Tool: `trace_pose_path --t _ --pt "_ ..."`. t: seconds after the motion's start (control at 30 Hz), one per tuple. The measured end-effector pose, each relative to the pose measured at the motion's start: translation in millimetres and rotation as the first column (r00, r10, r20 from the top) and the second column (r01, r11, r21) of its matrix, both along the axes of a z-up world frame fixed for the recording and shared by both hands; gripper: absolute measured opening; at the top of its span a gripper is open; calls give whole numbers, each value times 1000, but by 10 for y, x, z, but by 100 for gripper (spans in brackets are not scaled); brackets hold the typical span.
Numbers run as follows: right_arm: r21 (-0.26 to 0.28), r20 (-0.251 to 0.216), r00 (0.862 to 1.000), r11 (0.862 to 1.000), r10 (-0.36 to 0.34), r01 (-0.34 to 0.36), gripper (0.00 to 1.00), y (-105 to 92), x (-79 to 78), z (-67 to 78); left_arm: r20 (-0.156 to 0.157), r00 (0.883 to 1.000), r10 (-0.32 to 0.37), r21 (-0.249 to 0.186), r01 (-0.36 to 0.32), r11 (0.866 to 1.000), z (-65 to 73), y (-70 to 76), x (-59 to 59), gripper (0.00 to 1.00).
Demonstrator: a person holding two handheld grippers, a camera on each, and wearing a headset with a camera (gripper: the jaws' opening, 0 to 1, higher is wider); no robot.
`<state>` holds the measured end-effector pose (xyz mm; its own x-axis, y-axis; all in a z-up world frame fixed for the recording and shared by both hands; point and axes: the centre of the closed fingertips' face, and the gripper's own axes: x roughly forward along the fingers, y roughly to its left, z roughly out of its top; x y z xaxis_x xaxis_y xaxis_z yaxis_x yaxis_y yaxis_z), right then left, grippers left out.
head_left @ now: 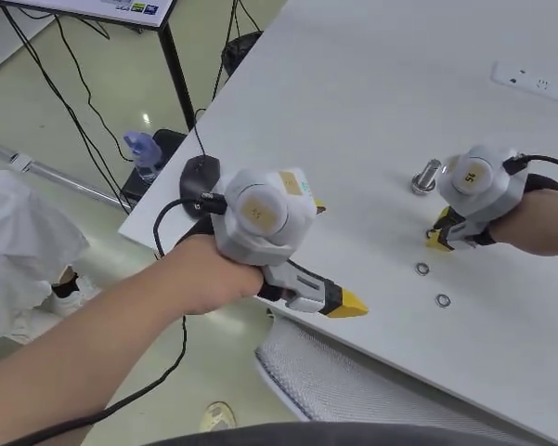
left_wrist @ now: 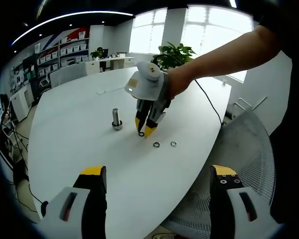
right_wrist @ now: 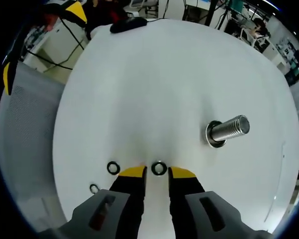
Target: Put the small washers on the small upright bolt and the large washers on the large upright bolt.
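Left gripper (left_wrist: pixel 159 172): jaws wide, holding nothing, at the white table (head_left: pixel 371 111) edge. Right gripper (right_wrist: pixel 157 173): jaws narrow, straddling 1 small silver metal ring washer (right_wrist: pixel 158 168) lying flat; contact unclear. Second washer (right_wrist: pixel 113 167) at its 9 o'clock, third washer (right_wrist: pixel 94 188) at 8. Silver threaded upright bolt (right_wrist: pixel 229 129) at 2 o'clock, apart.

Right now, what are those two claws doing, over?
Left claw open, at table edge. Right claw open, astride one washer near upright bolt. Two washers loose. Nothing blocking.
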<state>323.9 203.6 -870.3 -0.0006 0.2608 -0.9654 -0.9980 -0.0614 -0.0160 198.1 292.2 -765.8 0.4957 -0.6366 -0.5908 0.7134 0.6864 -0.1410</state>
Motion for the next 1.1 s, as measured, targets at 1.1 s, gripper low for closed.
trace_pose_path --t 1.1 --pt "3 8 989 989 -148 148 13 -402 152 246 11 1000 0 18 0 1000 43 70 47 83"
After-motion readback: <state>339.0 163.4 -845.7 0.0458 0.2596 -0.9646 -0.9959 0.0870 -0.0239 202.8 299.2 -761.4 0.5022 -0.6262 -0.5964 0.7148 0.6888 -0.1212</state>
